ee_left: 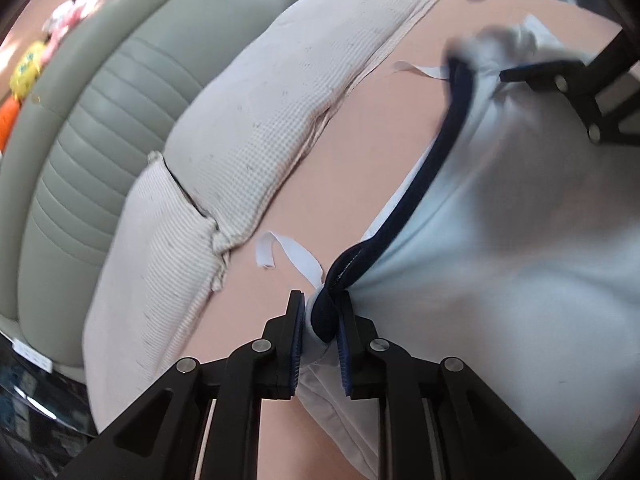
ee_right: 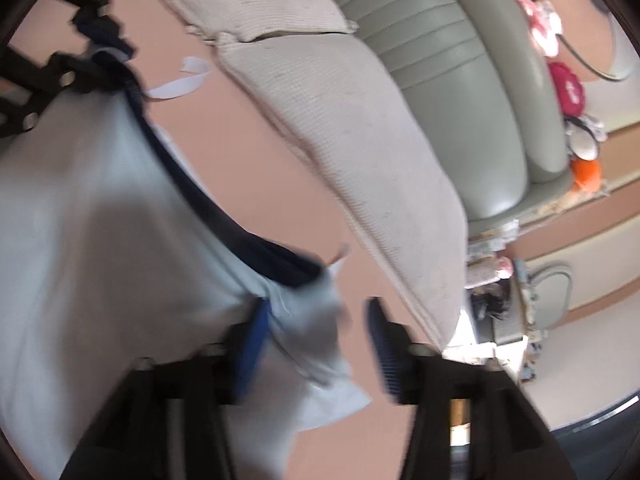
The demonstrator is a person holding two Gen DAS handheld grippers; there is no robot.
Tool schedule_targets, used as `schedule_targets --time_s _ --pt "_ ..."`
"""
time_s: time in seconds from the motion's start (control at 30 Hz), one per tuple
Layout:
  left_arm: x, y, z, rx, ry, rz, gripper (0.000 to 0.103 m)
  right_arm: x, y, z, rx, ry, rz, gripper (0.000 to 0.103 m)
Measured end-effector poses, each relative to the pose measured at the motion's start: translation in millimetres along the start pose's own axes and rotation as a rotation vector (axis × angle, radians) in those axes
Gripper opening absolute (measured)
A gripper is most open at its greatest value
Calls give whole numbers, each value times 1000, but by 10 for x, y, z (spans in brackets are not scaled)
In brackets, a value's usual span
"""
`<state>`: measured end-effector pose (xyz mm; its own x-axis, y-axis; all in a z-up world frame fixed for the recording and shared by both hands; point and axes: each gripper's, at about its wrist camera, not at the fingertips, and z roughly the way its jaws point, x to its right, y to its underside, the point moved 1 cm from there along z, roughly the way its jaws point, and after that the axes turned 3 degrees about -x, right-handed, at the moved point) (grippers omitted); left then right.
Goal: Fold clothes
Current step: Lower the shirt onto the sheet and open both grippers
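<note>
Currently, by item:

Left hand-held gripper (ee_left: 320, 340): its two fingers are pressed onto the navy waistband (ee_left: 408, 200) at the near end of the garment, with blue ribbed pads (ee_left: 294, 344) on both sides of the bunched cloth. It also shows at the far left of the right wrist view (ee_right: 90, 68), at the other end of that band.

Right hand-held gripper (ee_right: 316, 344): its fingers stand spread, with a wide gap between the pads. A loose corner of the cloth lies in that gap against the left pad (ee_right: 254, 344); the right pad is apart from it. In the left wrist view it appears at the far right (ee_left: 516, 74), blurred, beside the far end of the band.

Light blue shorts (ee_left: 500, 260): pale blue cloth with a navy band along one edge, stretched between the two tools above the pink bedsheet (ee_left: 380, 128). White inner lining shows below the left grip. The right wrist view shows the same cloth (ee_right: 100, 240), motion-blurred.

White drawstrings (ee_left: 288, 252): two flat white tapes hang from the band, one near the left grip, one near the far end (ee_left: 420, 70).

Cream pillows (ee_left: 248, 128): two ribbed pillows lie side by side on the sheet, against the headboard.

Grey-green padded headboard (ee_left: 92, 128): behind the pillows, with stitched horizontal ridges.

Plush toys (ee_right: 568, 88): pink, yellow and orange shapes beyond the headboard, too blurred to name.
</note>
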<state>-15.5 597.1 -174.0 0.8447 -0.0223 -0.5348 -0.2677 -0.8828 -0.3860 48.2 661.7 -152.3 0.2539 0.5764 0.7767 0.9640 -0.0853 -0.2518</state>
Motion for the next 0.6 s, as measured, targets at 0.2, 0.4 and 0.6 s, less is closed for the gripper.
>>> schedule_targets --time_s 0.2,0.4,0.6 --pt "-221 -4 -46 -31 275 -205 53 334 10 33 -31 -20 143 70" --pt "-532 83 -209 -3 259 -424 63 607 155 18 -80 -75 278 70" --pt "-576 172 -385 6 218 -432 75 638 414 -99 -97 -97 323 71"
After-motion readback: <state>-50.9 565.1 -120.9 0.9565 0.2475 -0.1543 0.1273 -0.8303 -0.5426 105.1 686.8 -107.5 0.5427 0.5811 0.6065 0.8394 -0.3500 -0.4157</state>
